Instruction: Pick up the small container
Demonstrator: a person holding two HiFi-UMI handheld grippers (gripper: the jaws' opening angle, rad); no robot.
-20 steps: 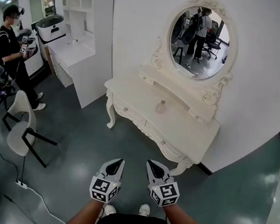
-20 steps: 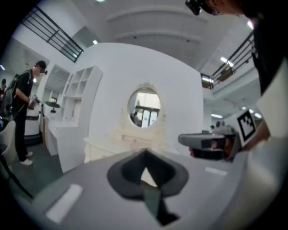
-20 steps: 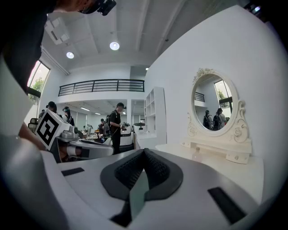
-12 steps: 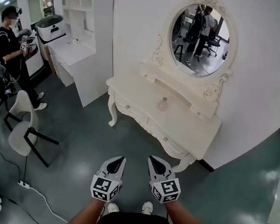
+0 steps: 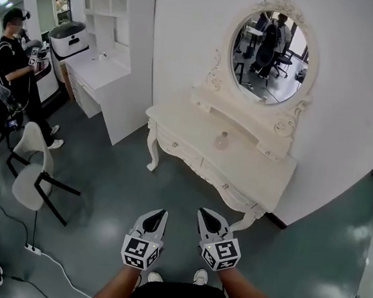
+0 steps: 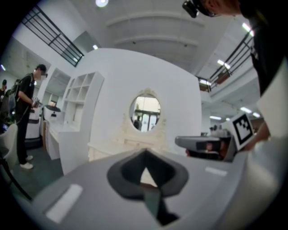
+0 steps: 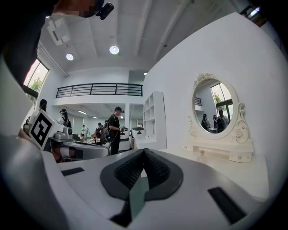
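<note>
Your one small container (image 5: 222,140) stands on the white dressing table (image 5: 190,130), just below its single oval mirror (image 5: 269,50). It is too small to make out beyond a pale, rounded body with a narrower top. It sits well apart from your two grippers. The left gripper (image 5: 158,214) and right gripper (image 5: 204,214) hang side by side over the floor, each with its jaws pressed together tip to tip and nothing between them. Your forearms are cut off at the bottom edge. Far left, one person (image 5: 11,66) stands near one white chair (image 5: 28,173).
</note>
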